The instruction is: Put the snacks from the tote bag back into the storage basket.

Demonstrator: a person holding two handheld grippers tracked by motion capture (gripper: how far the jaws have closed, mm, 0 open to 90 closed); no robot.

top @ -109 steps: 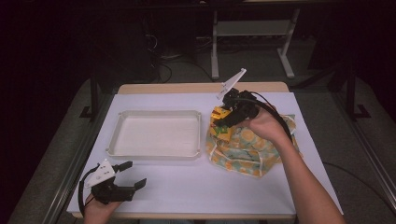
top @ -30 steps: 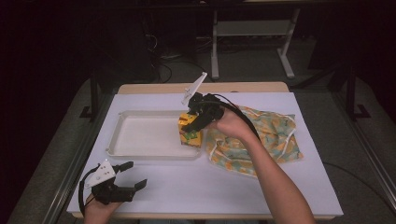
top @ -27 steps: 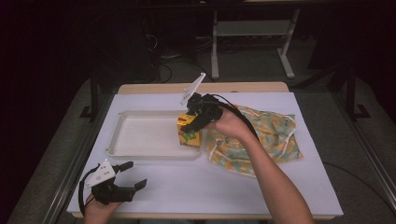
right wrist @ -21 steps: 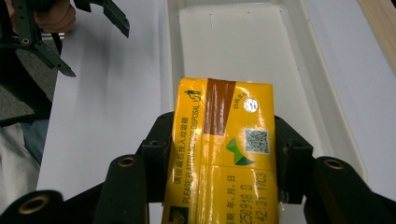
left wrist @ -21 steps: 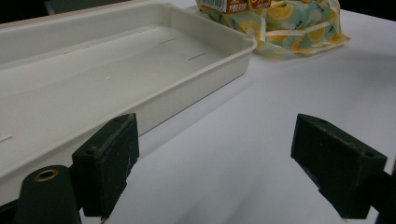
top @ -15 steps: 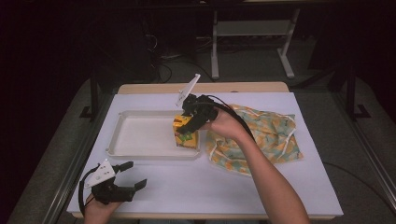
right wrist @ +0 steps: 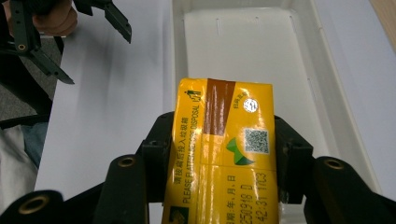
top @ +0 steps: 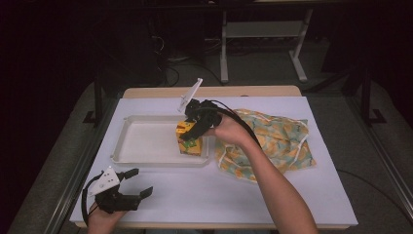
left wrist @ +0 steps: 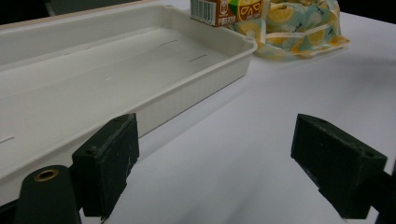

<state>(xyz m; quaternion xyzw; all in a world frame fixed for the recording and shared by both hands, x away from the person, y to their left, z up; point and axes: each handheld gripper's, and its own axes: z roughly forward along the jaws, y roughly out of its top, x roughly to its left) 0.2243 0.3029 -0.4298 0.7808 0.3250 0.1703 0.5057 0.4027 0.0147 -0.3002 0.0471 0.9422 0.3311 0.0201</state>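
The right tool [top: 191,132] is gripping a yellow drink carton [top: 189,140] on both sides, holding it over the right end of the white tray [top: 146,141]. The left tool [top: 127,187] is sitting spread wide at the surface's [top: 204,195] near-left corner. A patterned bag [top: 272,141] is lying just right of the tray.

Counted across the views: one white tray [top: 146,146] at centre left of the high view, one yellow drink carton [top: 188,140] at its right end, one lemon-print cloth bag [top: 272,144] right of centre, though its folds may hide more inside, and two grippers, the right gripper [top: 195,127] mid-frame and the left gripper [top: 139,183] at lower left
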